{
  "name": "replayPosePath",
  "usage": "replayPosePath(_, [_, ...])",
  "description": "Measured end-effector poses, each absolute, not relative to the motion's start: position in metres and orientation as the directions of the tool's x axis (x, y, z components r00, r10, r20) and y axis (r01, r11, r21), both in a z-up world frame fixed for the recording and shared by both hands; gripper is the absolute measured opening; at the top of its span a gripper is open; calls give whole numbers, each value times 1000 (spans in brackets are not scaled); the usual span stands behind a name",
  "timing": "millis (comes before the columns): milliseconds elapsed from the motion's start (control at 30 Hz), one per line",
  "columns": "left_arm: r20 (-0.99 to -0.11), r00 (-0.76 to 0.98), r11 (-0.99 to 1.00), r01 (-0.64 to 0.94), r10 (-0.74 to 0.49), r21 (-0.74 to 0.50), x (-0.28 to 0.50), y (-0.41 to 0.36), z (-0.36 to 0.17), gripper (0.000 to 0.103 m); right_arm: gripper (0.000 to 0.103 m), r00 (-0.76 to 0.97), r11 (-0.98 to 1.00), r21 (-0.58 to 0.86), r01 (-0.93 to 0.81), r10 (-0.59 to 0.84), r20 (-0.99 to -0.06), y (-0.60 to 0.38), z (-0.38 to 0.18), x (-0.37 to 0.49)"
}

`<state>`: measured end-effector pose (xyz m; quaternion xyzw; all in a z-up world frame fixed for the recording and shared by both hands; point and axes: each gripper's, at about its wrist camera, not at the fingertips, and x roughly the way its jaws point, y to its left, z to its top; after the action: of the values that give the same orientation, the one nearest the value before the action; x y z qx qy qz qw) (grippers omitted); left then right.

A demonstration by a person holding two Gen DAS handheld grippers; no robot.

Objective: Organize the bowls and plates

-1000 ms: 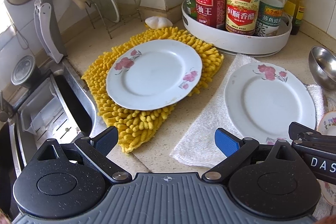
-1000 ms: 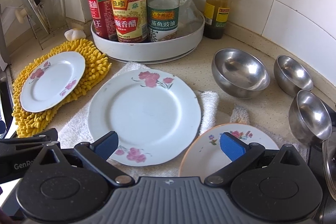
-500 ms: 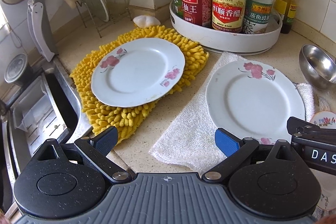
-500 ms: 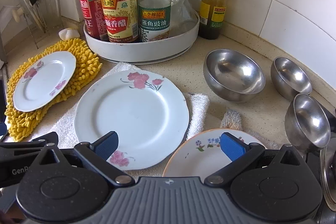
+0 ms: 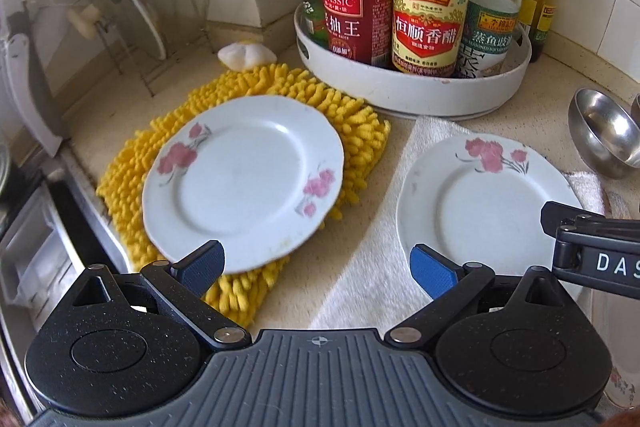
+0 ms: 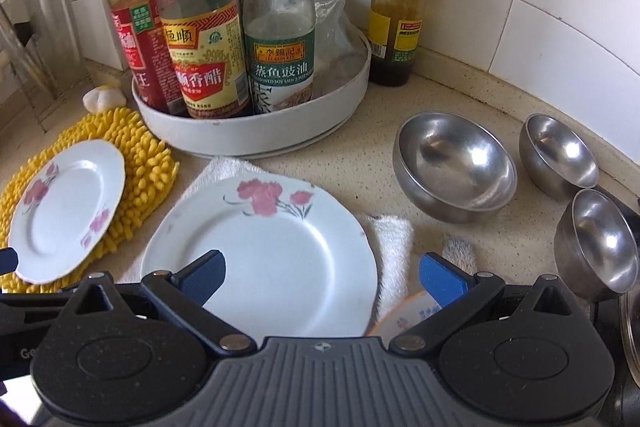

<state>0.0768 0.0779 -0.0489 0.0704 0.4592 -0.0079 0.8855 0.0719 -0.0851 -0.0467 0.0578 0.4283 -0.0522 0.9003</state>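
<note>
A white plate with pink flowers (image 5: 244,183) (image 6: 66,209) lies on a yellow chenille mat (image 5: 360,131) (image 6: 148,167). A second flowered plate (image 5: 480,199) (image 6: 264,259) rests on a white towel (image 5: 368,267) (image 6: 394,247). A smaller orange-rimmed plate (image 6: 404,319) peeks out below my right gripper. Three steel bowls (image 6: 454,171) (image 6: 558,155) (image 6: 598,243) stand on the counter at the right. My left gripper (image 5: 316,267) is open, its left pad over the near rim of the mat plate. My right gripper (image 6: 322,277) is open above the near edge of the towel plate.
A white round tray (image 5: 416,95) (image 6: 256,135) with several sauce bottles stands behind the plates; another bottle (image 6: 398,7) is beside it. A glass lid in a wire rack (image 5: 116,7) and a sink (image 5: 36,259) are at the left. Tiled walls close the corner.
Both grippers have moved forward and lower toward the plates, which now look larger. The orange-rimmed plate has slipped mostly under my right gripper. Both stay open.
</note>
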Motion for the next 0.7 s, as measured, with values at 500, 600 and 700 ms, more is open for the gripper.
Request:
replayPosePath(500, [-801, 597, 972, 212, -50, 98, 102, 92, -45, 102, 103, 617, 981, 39, 190, -88, -782, -62, -45, 91])
replayPosePath(600, [-802, 595, 973, 215, -57, 90, 106, 97, -46, 102, 103, 617, 980, 34, 199, -98, -781, -59, -44, 93])
replayPosePath(700, [-800, 597, 971, 222, -65, 86, 109, 101, -45, 102, 103, 617, 977, 29, 211, -110, -780, -58, -43, 95])
